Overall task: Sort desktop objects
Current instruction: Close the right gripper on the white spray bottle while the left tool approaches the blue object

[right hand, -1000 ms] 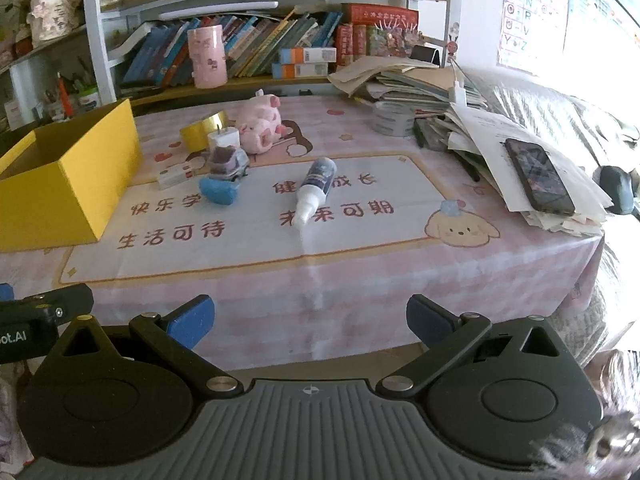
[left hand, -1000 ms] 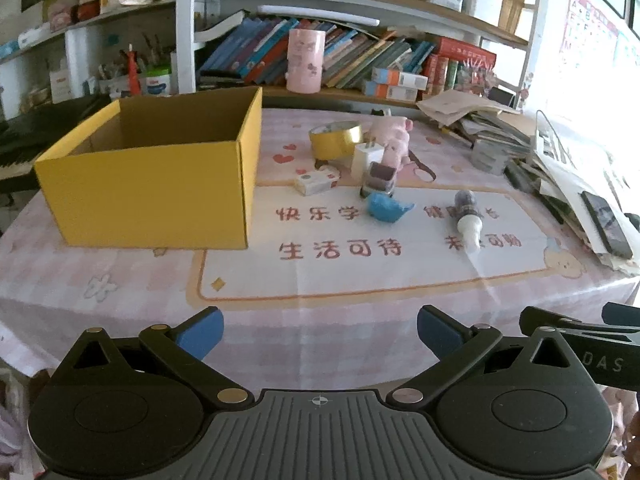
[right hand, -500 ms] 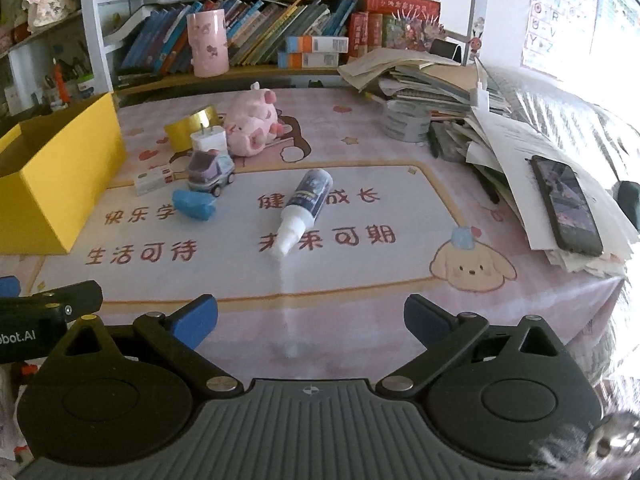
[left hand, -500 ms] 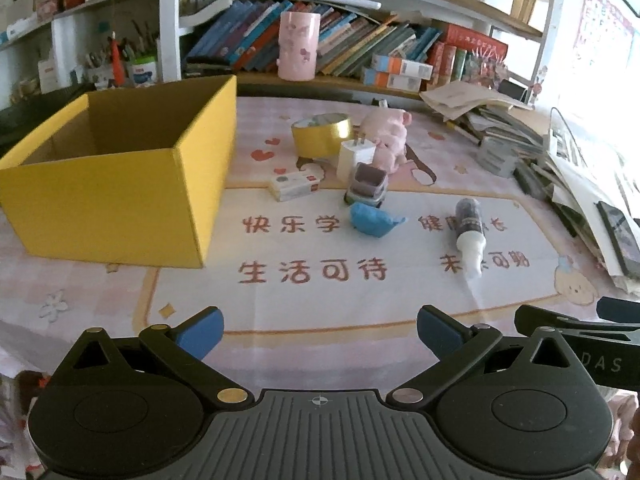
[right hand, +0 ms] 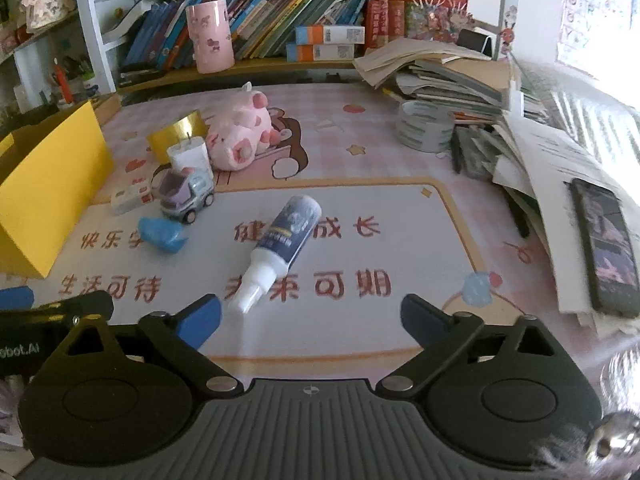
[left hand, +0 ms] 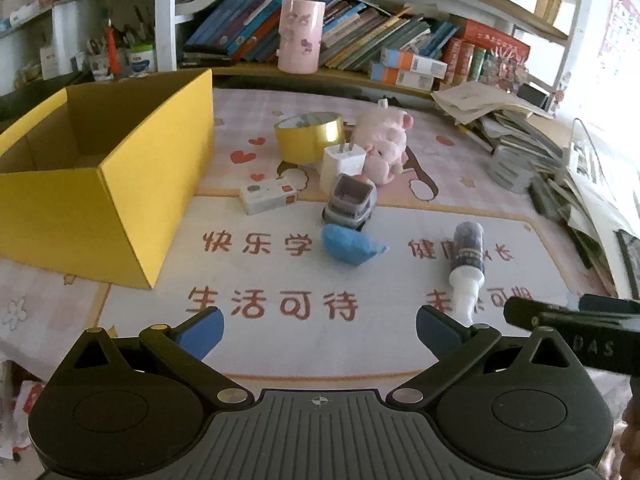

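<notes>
nothing sorted yet, judging by the scene: yellow box (left hand: 132,184) at the left of the table (left hand: 360,332), open-topped, with only bare cardboard showing inside. all the small things out on the printed mat: spray bottle (right hand: 286,240) lying on its side, white nozzle toward the camera; blue whale toy (left hand: 348,246) just in front of the toy truck (left hand: 352,204); white charger (left hand: 342,166) behind the truck, pink plush pig (left hand: 384,142) beside it; gold tape roll (left hand: 308,136) further back; small flat white box (left hand: 270,197) between truck and yellow box. every one of them left to move, probably into the yellow box.

left gripper (left hand: 320,330): fingers spread wide, nothing between them, low over the mat's near edge. right gripper (right hand: 310,318): fingers apart but closing, empty, the bottle's nozzle just ahead near the left fingertip. likely first pick: the bottle.

around: shelf of books behind with a pink cup (left hand: 300,36), a heap of papers and books (right hand: 452,80) at the right, a grey tape roll (right hand: 426,126) against it, a dark phone (right hand: 608,240) on loose sheets. in the way: little for the bottle, clear on all sides; the truck, whale, charger and pig crowded together, so harder to take singly; the box's tall wall to be cleared on any drop.
</notes>
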`<action>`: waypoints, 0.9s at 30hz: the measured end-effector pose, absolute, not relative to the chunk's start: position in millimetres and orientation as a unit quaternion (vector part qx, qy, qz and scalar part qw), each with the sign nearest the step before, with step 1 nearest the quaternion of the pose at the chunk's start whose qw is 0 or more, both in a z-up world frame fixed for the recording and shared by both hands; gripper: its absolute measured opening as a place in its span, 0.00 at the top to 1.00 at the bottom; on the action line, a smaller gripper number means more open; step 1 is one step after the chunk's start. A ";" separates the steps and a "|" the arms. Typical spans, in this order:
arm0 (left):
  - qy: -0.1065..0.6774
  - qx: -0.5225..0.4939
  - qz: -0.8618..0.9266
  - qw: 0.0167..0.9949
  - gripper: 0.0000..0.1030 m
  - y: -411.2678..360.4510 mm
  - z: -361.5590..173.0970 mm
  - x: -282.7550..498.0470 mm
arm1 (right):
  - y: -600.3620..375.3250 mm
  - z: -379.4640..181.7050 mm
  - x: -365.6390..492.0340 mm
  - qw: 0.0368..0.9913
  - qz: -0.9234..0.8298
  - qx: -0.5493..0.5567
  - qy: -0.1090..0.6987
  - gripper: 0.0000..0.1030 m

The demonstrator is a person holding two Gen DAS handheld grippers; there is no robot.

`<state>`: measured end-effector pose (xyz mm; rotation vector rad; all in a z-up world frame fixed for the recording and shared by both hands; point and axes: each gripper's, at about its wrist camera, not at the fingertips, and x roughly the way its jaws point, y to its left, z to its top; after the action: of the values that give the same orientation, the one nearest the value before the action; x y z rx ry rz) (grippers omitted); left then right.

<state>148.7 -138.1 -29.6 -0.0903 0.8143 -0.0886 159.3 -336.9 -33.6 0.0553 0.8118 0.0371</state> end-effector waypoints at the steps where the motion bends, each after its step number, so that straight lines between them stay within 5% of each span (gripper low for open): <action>1: 0.396 -0.043 -0.038 0.916 0.00 -140.0 -29.6 151.3 | -339.2 -34.7 165.6 0.917 0.022 0.031 0.396 0.12; 20: 0.397 0.003 0.023 0.917 0.00 -176.0 -22.4 180.9 | -347.8 -64.1 250.9 0.893 0.086 0.053 0.439 0.12; 27: 0.406 0.009 0.023 0.914 0.00 -183.2 -24.7 188.0 | -351.9 -75.2 263.1 0.884 0.108 0.051 0.452 0.26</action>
<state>188.0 -183.2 -24.7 0.0183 0.8360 0.0481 263.1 -351.9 -75.2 0.1056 0.9414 0.2247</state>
